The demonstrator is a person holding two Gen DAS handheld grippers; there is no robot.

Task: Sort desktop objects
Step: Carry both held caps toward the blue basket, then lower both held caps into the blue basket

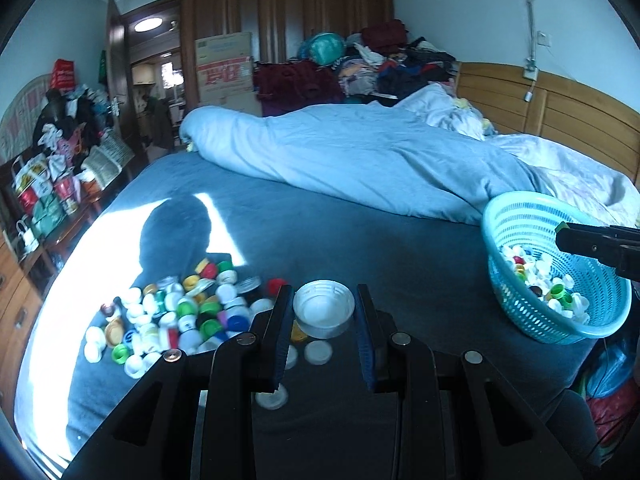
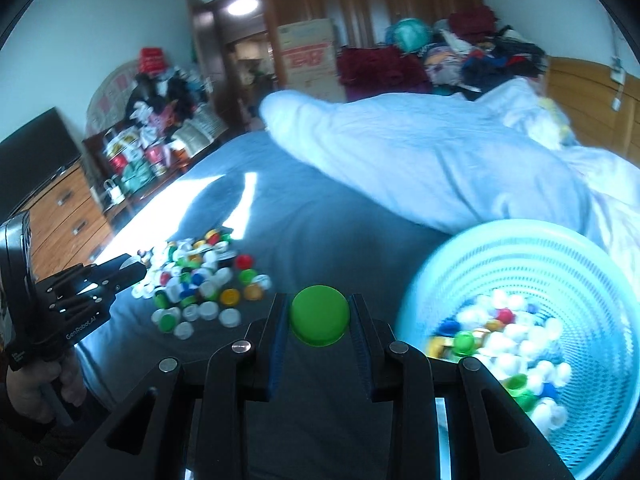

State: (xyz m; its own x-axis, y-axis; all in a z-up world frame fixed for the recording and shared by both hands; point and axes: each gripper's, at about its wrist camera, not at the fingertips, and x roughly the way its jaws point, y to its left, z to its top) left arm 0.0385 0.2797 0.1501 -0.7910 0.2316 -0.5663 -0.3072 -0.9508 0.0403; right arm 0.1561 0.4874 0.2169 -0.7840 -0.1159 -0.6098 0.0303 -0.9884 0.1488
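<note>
Left jaws clamp white cap (image 1: 324, 314); right, green cap (image 2: 319, 315).

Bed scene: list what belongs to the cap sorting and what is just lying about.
Job:
- white cap in left tool
- green cap in right tool
- loose cap pile
- blue basket

Lying about:
- duvet
- clothes heap
- cardboard box

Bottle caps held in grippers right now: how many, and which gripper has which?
2. The left gripper holds a white cap, open side up. The right gripper holds a green cap beside the blue basket. Every other visible cap lies loose.
</note>
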